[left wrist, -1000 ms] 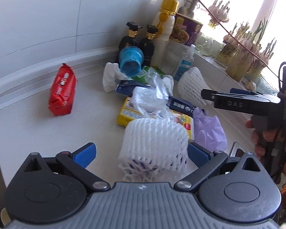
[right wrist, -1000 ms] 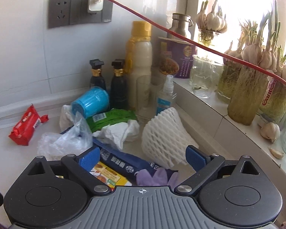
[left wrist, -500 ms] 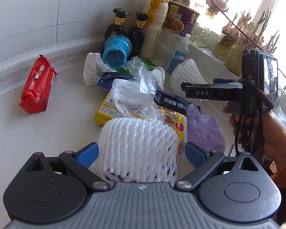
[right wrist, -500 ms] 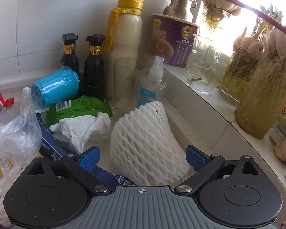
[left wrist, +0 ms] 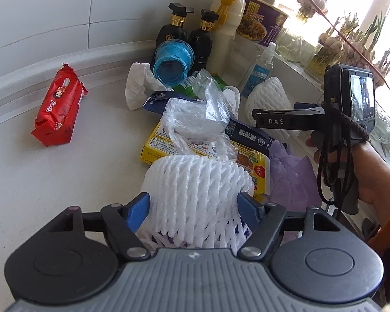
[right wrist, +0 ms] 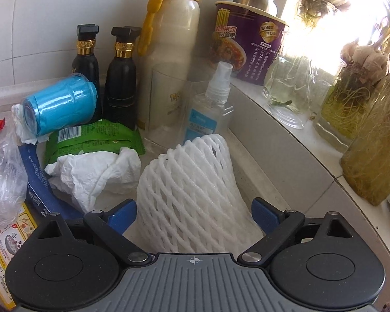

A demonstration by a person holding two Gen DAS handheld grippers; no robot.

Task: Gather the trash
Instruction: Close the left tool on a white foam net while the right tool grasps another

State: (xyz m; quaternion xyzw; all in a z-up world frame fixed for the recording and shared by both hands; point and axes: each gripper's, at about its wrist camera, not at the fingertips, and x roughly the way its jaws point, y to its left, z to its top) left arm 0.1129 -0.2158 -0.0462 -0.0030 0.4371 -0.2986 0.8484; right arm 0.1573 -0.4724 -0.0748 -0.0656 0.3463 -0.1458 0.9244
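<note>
While the L gripper (left wrist: 193, 209) has just been closing, its blue pads now press both sides of a white foam net sleeve (left wrist: 195, 187) lying on the counter (left wrist: 65, 176), so it's grasping that. The sleeve's long axis runs straight away from the cam, far end toward a yellow box (left wrist: 156, 145) and a clear plastic bag (left wrist: 195, 122).

R gripper (right wrist: 194, 217) straddles a second foam net (right wrist: 189, 195) near the windowsill (right wrist: 286, 130); jaws spread, slight gaps at both pads, not clamped. This net stands up & leans, narrow top tilted up-right toward a spray bottle (right wrist: 208, 114). A crumpled tissue (right wrist: 91, 174) sits just left of it; a green packet (right wrist: 91, 137) and a tipped blue cup (right wrist: 57, 106) lie behind.
</note>
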